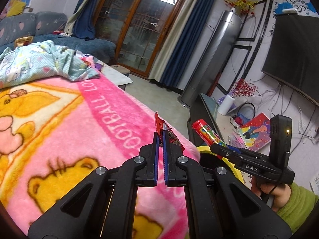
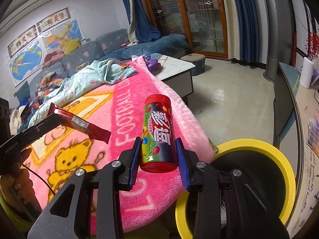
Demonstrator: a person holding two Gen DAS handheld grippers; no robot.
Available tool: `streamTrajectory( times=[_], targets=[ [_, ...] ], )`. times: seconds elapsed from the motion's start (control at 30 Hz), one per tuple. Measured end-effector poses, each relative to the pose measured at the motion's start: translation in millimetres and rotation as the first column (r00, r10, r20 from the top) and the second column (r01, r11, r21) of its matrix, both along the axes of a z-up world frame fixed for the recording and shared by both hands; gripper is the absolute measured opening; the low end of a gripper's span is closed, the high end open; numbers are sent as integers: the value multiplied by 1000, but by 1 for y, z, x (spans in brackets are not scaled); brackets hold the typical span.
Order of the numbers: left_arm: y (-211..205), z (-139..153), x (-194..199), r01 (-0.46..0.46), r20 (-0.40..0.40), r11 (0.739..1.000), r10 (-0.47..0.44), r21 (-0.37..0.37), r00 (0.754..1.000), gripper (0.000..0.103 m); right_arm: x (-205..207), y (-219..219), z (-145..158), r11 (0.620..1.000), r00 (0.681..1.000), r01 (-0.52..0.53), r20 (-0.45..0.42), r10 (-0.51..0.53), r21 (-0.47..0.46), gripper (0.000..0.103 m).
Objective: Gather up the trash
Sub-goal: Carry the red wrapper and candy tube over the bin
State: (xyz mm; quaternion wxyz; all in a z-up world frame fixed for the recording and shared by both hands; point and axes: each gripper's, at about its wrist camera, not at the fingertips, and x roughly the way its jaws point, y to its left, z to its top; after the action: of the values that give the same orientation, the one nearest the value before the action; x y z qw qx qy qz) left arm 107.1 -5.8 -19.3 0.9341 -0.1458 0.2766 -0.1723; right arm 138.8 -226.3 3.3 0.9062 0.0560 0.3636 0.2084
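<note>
My left gripper [image 1: 160,137] is shut on a red snack wrapper [image 1: 159,124], held above the pink blanket. In the right wrist view that wrapper [image 2: 79,122] sticks out flat from the left gripper [image 2: 52,119] at the left. My right gripper [image 2: 158,145] is shut on a candy tube [image 2: 158,131] with red caps and a colourful label, held upright over the blanket's edge. The left wrist view shows the tube [image 1: 207,132] in the right gripper [image 1: 216,146]. A yellow-rimmed black bin [image 2: 287,165] stands just right of the tube, below it; its rim [image 1: 204,149] peeks out behind the grippers.
A pink cartoon blanket [image 2: 127,107] covers the table, with a crumpled light-blue cloth [image 2: 93,77] at its far end. A dark TV stand [image 2: 283,99] runs along the right wall. Grey tiled floor [image 2: 229,99] lies between. A sofa [image 2: 139,45] sits behind. A green-sleeved hand [image 1: 279,195] holds the right gripper.
</note>
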Motion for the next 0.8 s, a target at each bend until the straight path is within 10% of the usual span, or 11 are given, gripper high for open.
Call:
streamTrajectory(
  times=[0.8],
  targets=[
    [-88, -8, -14, 193, 8, 979, -194, 66, 981, 1, -28, -80, -5, 983, 983, 183, -15, -182, 24, 33]
  ],
)
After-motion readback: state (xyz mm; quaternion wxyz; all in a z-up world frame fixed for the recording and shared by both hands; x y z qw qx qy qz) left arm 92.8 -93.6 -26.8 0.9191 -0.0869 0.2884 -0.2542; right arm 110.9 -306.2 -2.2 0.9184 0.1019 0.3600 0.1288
